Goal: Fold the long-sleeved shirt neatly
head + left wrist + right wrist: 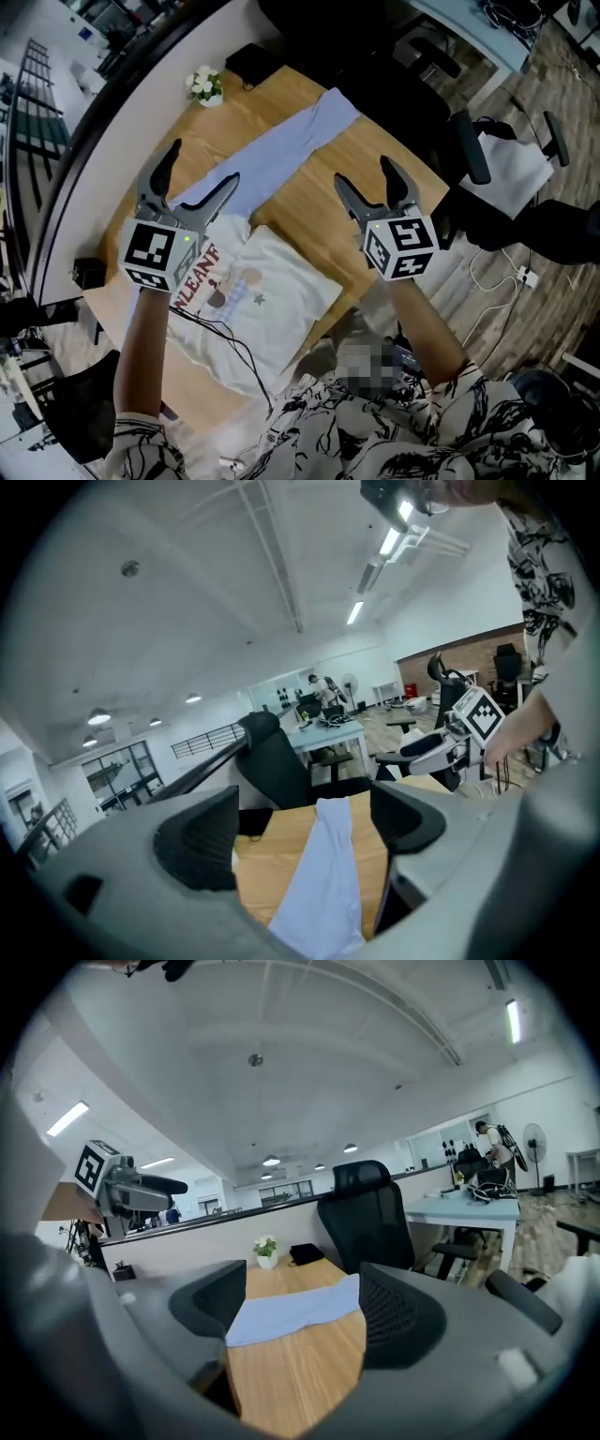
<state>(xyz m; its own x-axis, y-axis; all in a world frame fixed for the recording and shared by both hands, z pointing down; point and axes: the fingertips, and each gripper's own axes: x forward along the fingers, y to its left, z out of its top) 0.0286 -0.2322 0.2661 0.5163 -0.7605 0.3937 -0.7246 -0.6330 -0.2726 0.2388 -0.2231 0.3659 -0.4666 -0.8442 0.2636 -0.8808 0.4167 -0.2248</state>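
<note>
— The fingers [214,194] first: how do they stand in the head view?
— Both pairs are spread, pinching nothing. The left gripper [203,164] hangs above the long-sleeved shirt [258,291], about where its pale blue sleeve [286,150] leaves the white body. The right gripper [363,171] hangs above bare wood near the worktop's [239,117] right edge.
— And the shirt itself?
— The body lies flat at the near side of the worktop, and the sleeve stretches straight out to the far edge. A small flower pot [205,84] stands at the far left edge.
— The left gripper view?
— Its fingers [199,841] gape wide. Between them, lower down, the sleeve runs away to the far edge.
— The right gripper view?
— Those fingers [398,1316] are wide apart too. The sleeve lies crosswise beyond them, and the flower pot stands at the back edge.
</note>
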